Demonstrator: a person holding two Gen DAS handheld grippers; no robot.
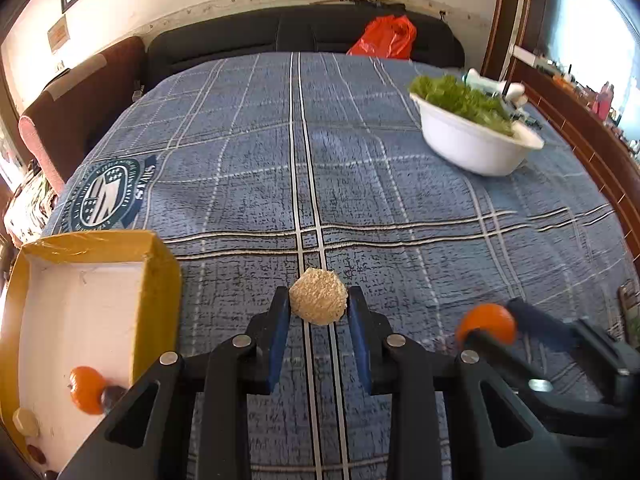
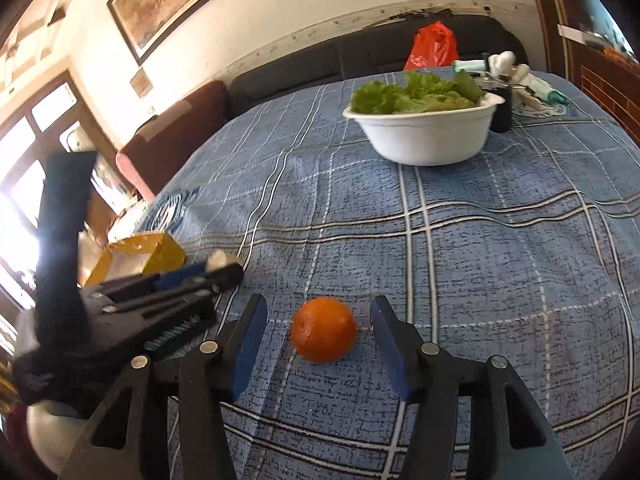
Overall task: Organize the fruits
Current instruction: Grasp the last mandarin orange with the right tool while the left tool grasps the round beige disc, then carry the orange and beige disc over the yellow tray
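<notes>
Clamping your left gripper (image 1: 319, 306) on the beige netted ball (image 1: 318, 297); right gripper (image 2: 318, 330) released around the loose round orange fruit (image 2: 323, 329); yellow cardboard tray (image 1: 158, 256) holds maybe three.

The left gripper (image 1: 319, 300) tilts steeply downward, its blue-padded fingers (image 1: 279, 316) drawn in tight on a pale, rough-textured ball (image 1: 318, 297). Just beside it, the right gripper (image 2: 319, 310) slants down with fingers (image 2: 253, 328) parted, touching nothing.

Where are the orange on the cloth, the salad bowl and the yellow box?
orange (image 2: 323, 329), right wrist view, middle of its skin.
bowl (image 2: 428, 136), right wrist view, white outer wall.
box (image 1: 162, 276), left wrist view, yellow side wall.
</notes>
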